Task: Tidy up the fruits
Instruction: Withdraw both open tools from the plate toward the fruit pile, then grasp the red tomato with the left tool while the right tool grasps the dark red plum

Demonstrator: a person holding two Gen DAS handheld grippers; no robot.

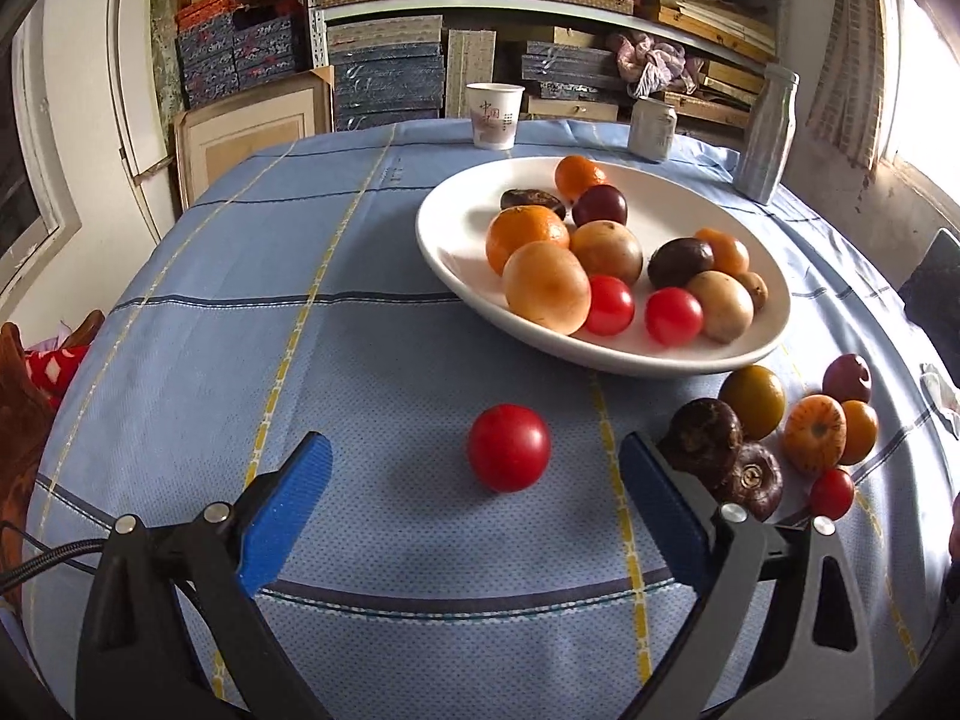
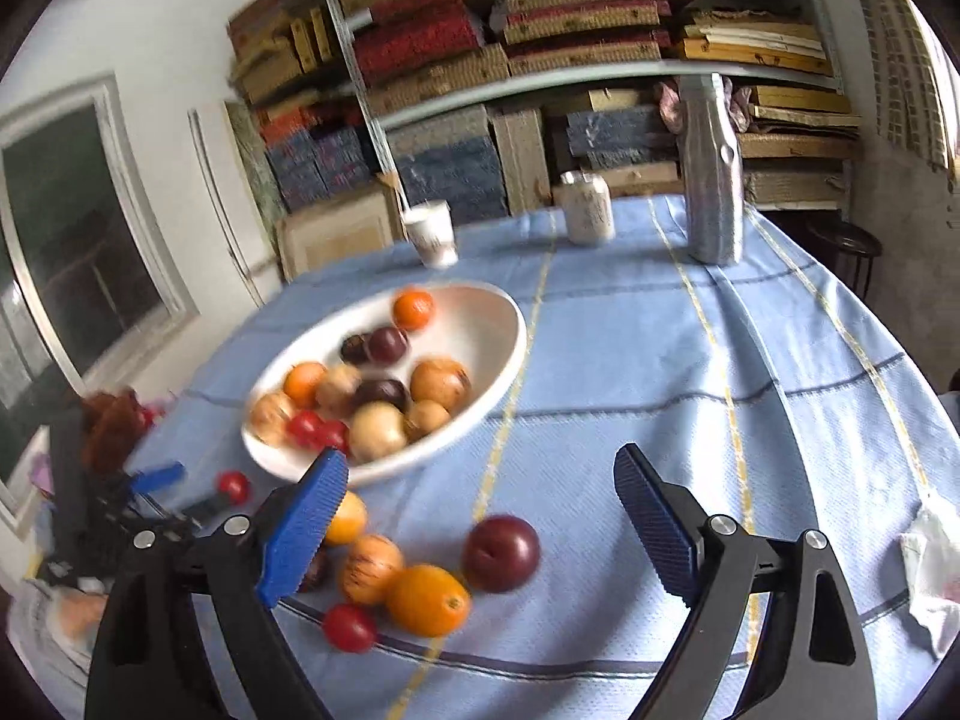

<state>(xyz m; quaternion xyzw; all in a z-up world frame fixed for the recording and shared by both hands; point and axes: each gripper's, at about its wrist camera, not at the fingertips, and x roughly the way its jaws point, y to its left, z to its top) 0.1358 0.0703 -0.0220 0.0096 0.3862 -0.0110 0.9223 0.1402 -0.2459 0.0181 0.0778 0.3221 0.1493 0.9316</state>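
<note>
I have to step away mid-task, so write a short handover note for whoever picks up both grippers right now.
Left gripper: open, empty, a lone red tomato on the cloth lies ahead between its fingers, untouched.
Right gripper: open, empty, a dark red plum lies ahead of it.
White bowl: already holds a good dozen fruits, among them oranges and tomatoes.
Left to do: the lone tomato, the plum, and the loose cluster beside the bowl are still on the tablecloth.
</note>
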